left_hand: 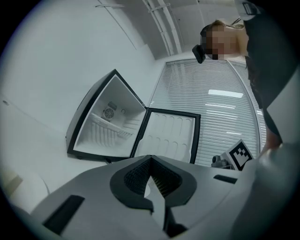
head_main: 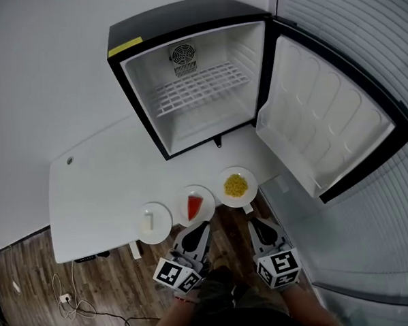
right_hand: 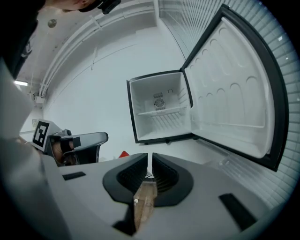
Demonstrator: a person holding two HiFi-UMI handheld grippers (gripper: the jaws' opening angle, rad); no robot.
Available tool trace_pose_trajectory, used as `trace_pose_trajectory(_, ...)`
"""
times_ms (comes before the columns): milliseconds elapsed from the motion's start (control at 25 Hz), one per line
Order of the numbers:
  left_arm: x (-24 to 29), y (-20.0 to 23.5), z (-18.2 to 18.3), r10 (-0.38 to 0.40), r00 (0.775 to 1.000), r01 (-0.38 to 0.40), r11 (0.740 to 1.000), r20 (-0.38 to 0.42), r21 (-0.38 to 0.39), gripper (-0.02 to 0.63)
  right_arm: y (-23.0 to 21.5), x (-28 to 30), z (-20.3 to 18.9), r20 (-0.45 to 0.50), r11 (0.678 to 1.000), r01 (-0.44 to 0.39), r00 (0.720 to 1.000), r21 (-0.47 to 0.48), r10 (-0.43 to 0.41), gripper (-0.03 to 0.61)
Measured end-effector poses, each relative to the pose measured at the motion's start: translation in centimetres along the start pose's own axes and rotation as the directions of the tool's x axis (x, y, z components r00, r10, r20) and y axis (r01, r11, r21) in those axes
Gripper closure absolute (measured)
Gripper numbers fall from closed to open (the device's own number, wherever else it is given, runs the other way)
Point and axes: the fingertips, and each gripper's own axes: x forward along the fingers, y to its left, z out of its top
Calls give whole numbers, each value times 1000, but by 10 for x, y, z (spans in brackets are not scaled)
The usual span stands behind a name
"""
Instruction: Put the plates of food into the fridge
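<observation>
Three white plates stand in a row at the table's near edge: one with a pale white piece, one with a red slice, one with yellow corn. Behind them the black mini fridge is open, its wire shelf bare and its door swung right. My left gripper is shut and empty, just short of the red-slice plate. My right gripper, also shut and empty, hovers just short of the corn plate. The right gripper view shows the fridge, the red slice and shut jaws.
The white table has a small round hole at its far left. On the wooden floor to the left lies a cable with a socket. A ribbed grey wall runs close behind the open door.
</observation>
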Motion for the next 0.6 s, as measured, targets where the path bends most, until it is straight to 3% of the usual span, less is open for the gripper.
trace_pose_trajectory(280,34,4,-41,-4,999,2,998,-39,-56,607,-37,37,-29,-73,992,55,996,116,-47,541)
trace_pose_trajectory(480,56,2,-71,-26,999,23,997,-44,-75,607,-56,56,-49,-77,934,41,997,354,-14,475)
trace_pose_trajectory(600,63,1,-89,-28,999,23,994,-41,-110,607,-60,66,-62,-89,906,26,996,423,13,454)
